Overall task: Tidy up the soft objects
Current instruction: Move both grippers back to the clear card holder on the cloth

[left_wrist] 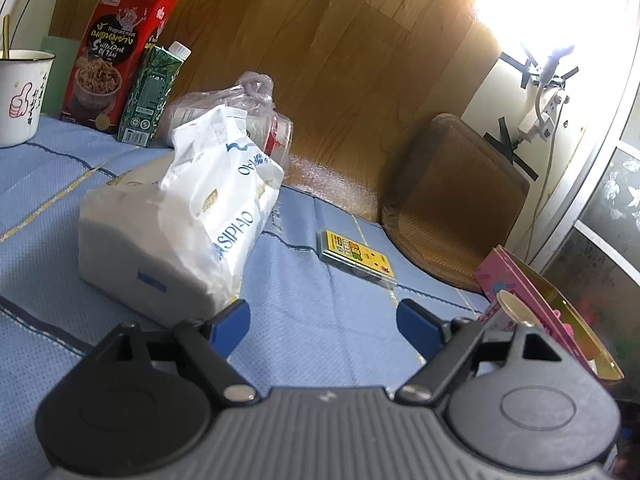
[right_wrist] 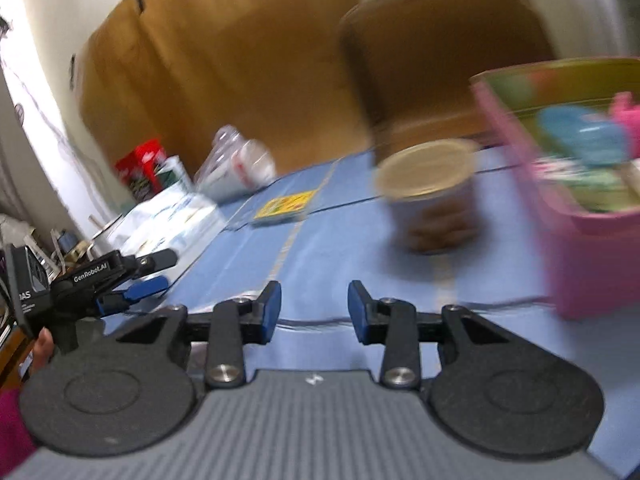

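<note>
**Two grippers, both empty**

Left gripper (left_wrist: 322, 320) gapes wide, tissue pack (left_wrist: 180, 216) just beside its left finger on the blue cloth (left_wrist: 320, 280). Right gripper (right_wrist: 314, 310) sits narrower, holding nothing; its view's blurry, pink bin (right_wrist: 592, 256) cut off.

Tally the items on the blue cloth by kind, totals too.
Boxes and cartons: 3, red box, green carton, pink box
Soft packs and bags: 2, tissue pack, clear plastic bag
Cups: 2, white mug, lidded cup
Flat card packs: 1, yellow pack
Total: 8
</note>
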Available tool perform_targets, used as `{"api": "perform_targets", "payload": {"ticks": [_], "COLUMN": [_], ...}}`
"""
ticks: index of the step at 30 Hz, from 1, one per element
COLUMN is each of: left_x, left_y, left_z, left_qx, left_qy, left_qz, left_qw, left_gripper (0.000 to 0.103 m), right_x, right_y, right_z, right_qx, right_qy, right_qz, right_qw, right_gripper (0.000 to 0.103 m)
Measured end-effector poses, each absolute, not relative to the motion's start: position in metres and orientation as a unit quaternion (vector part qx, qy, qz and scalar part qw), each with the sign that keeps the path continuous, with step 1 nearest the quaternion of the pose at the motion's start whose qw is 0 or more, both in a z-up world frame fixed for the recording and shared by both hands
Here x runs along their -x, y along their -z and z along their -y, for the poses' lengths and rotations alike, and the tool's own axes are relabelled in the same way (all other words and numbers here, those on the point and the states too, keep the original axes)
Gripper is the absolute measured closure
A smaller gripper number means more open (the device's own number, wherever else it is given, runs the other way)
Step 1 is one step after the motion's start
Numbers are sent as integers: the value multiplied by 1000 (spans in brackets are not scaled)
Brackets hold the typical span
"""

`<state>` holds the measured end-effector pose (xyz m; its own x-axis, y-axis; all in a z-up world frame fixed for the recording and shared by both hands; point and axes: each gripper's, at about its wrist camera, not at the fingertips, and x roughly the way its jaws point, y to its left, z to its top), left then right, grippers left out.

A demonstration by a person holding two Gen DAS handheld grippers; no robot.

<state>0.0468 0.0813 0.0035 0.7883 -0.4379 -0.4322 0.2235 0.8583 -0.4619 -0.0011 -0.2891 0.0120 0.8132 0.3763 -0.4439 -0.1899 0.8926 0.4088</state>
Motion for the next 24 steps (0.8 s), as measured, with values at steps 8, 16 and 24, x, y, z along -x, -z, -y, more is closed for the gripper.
{"api": "perform_targets", "payload": {"ticks": [8, 16, 24], "left_x": [-47, -47, -50], "left_y": [-3, -3, -3], "left_z": [-67, -52, -51], "left_qx": [146, 93, 88], "left_qy": [137, 101, 99], "left_qz": [-299, -310, -311], "left_qw": [933, 941, 941], "left_gripper": [20, 19, 18], "right_x": [68, 71, 47], "right_y": [-26, -31, -20], "right_z": [357, 386, 394], "right_qx": [-153, -148, -154], "right_qy": [-101, -130, -167], "right_qz": [-235, -210, -227], "right_qw": [955, 958, 947], "right_gripper": [61, 61, 61]}}
